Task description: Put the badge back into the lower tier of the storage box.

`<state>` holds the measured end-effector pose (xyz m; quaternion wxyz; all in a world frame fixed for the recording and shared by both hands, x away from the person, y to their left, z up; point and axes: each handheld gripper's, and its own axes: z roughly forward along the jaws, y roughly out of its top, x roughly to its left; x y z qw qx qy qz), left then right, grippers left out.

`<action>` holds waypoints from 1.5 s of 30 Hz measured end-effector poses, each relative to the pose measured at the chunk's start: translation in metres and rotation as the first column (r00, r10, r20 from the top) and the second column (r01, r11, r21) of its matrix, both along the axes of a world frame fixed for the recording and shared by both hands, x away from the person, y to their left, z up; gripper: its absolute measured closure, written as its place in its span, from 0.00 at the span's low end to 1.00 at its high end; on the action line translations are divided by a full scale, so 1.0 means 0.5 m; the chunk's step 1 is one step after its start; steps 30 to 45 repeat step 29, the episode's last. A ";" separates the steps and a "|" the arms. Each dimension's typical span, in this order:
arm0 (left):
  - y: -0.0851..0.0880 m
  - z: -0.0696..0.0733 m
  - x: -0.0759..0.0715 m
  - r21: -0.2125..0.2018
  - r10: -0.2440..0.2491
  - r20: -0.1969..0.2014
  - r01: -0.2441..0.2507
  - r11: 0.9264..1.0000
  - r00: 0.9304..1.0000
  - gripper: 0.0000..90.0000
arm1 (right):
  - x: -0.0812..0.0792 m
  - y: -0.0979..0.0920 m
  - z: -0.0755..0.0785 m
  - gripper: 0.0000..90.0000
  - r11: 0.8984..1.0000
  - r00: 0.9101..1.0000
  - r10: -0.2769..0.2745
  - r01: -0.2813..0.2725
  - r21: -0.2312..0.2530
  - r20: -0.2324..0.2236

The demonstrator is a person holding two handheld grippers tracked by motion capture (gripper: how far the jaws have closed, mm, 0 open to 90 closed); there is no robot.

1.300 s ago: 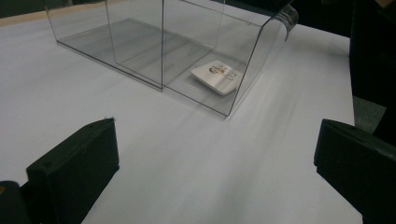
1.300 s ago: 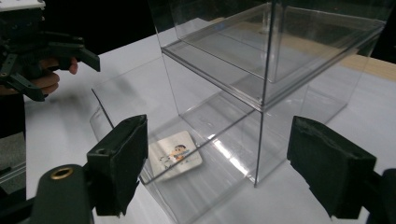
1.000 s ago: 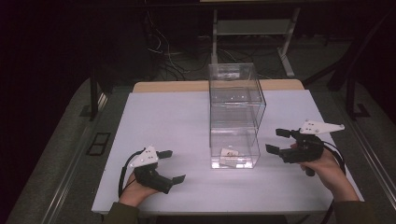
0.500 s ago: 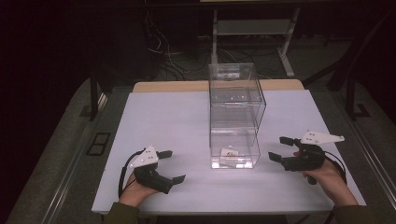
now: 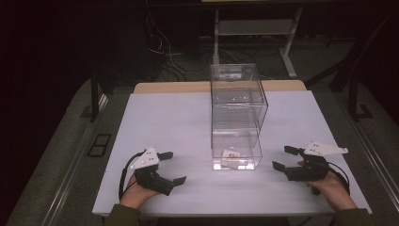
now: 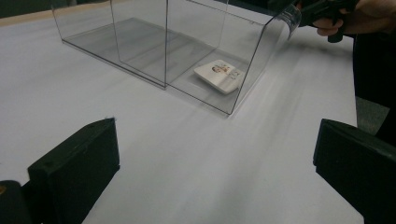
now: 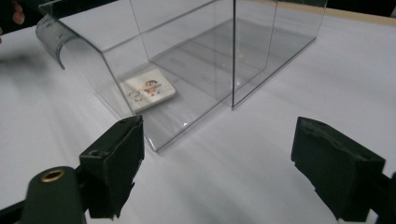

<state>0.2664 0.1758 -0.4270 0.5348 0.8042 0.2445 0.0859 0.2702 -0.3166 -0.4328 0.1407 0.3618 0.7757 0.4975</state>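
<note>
White table, biggest thing in frame, with a wooden strip along its far edge.

Clear plastic box stands tall near table centre, slightly right of middle. Transparent walls, internal divider visible, so at least two compartments stacked as seen from the high view. From the gripper views the near end has a curved lip at the opening.

Contents: one small flat square card with a printed picture, lying flat on the box floor in the compartment nearest the person. Also seen at and. Other compartment looks bare. A faint label shows near the top of the box; can't read it.

Left gripper: held in the left hand at the near-left of the table, low over the surface, jaws spread wide, nothing between them. Pointed toward the box, well apart from it.

Right gripper: held in the right hand at the near-right, jaws also wide apart and empty, pointed left at the box's lower end, near it but not touching. Grey three-cornered plate on top.
</note>
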 end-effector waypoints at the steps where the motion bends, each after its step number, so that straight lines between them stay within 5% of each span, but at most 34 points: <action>1: 0.000 0.000 0.000 0.002 -0.001 0.000 0.001 1.000 1.000 0.00 | -0.003 0.000 -0.003 0.16 1.000 1.000 0.001 -0.001 -0.003 -0.001; 20: 0.005 -0.001 0.000 0.000 0.009 -0.002 -0.009 1.000 1.000 0.00 | -0.037 -0.018 -0.022 0.11 0.999 0.999 -0.033 0.033 -0.010 -0.026; 45: 0.004 -0.001 -0.001 0.001 0.007 -0.003 -0.007 1.000 1.000 0.00 | -0.040 -0.015 -0.022 0.11 1.000 0.999 -0.018 0.018 -0.020 -0.028</action>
